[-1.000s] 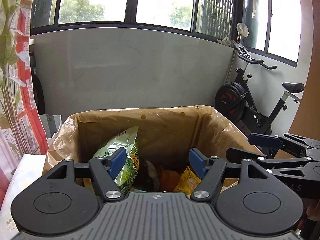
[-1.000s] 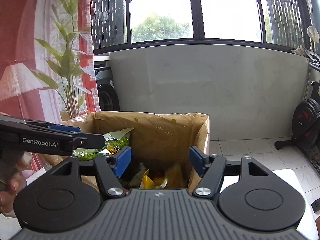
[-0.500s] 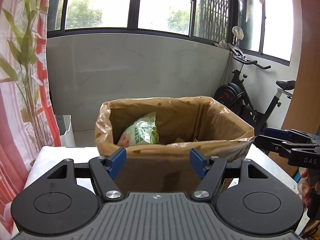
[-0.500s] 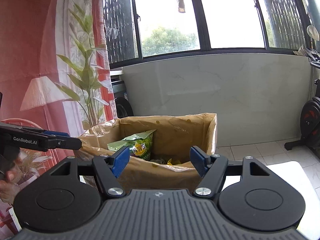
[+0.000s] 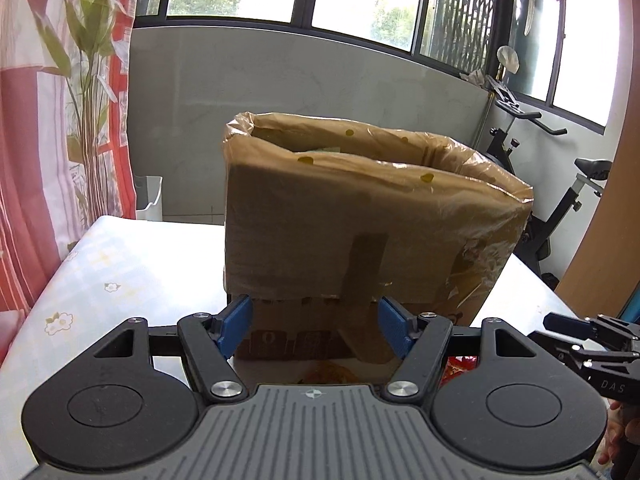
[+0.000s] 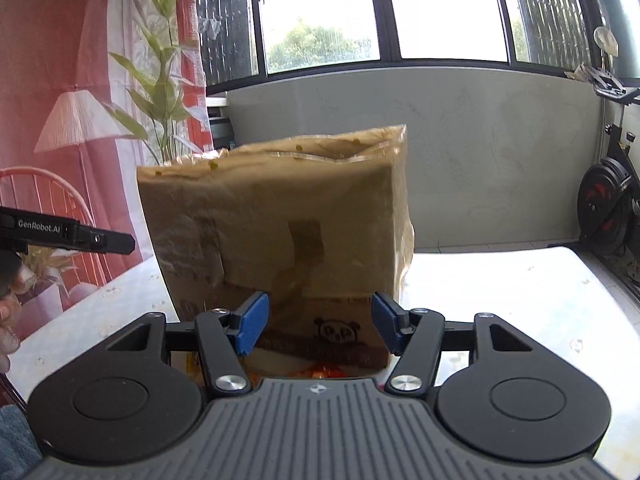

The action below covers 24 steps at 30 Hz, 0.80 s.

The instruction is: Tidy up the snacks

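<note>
A tall cardboard box (image 5: 360,232) lined with a brown plastic bag stands on the white table (image 5: 120,272); it also shows in the right wrist view (image 6: 280,224). Its contents are hidden from this low angle. My left gripper (image 5: 316,330) is open and empty, low in front of the box's base. My right gripper (image 6: 316,328) is open and empty, also low before the box. An orange snack pack (image 5: 328,372) lies on the table just under the left gripper; orange wrapping (image 6: 324,370) shows under the right one. A red packet (image 5: 460,366) lies right of it.
A red-patterned curtain (image 5: 48,140) hangs at the left. An exercise bike (image 5: 560,200) stands at the right behind the table. A white bin (image 5: 148,198) sits on the floor beyond the table's far edge.
Both grippers have dropped and pulled back from above the box's opening to table level in front of it. The snack bags inside the box are no longer visible.
</note>
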Motion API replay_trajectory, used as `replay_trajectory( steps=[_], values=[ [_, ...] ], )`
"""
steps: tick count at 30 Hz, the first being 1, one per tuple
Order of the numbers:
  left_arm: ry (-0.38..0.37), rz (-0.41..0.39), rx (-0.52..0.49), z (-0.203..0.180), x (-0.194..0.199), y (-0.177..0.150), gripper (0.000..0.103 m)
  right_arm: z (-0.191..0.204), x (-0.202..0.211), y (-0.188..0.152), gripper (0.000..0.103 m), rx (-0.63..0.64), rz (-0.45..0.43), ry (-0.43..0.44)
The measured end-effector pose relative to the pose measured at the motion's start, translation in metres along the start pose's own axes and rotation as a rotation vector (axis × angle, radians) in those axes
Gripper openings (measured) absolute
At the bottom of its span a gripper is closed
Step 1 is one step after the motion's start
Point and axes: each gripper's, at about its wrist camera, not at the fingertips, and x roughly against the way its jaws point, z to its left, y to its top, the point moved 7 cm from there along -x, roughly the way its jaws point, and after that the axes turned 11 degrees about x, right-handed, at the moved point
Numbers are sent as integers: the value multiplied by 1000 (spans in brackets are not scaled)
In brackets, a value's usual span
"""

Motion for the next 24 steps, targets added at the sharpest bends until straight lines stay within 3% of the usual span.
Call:
replay_trajectory(
  steps=[5, 11, 18, 24],
  values=[
    [8, 25, 24, 0, -9, -25, 71, 7, -14, -50, 44, -13, 137, 19],
    [15, 59, 33, -2, -16, -50, 71, 14, -27, -84, 43, 63, 251, -2],
    [35, 91, 54, 6, -20, -65, 71, 11, -28, -86, 45, 49, 241, -3],
    [49, 98, 69, 9, -19, -73, 71, 11, -33, -90, 53, 52, 255, -11]
  ],
)
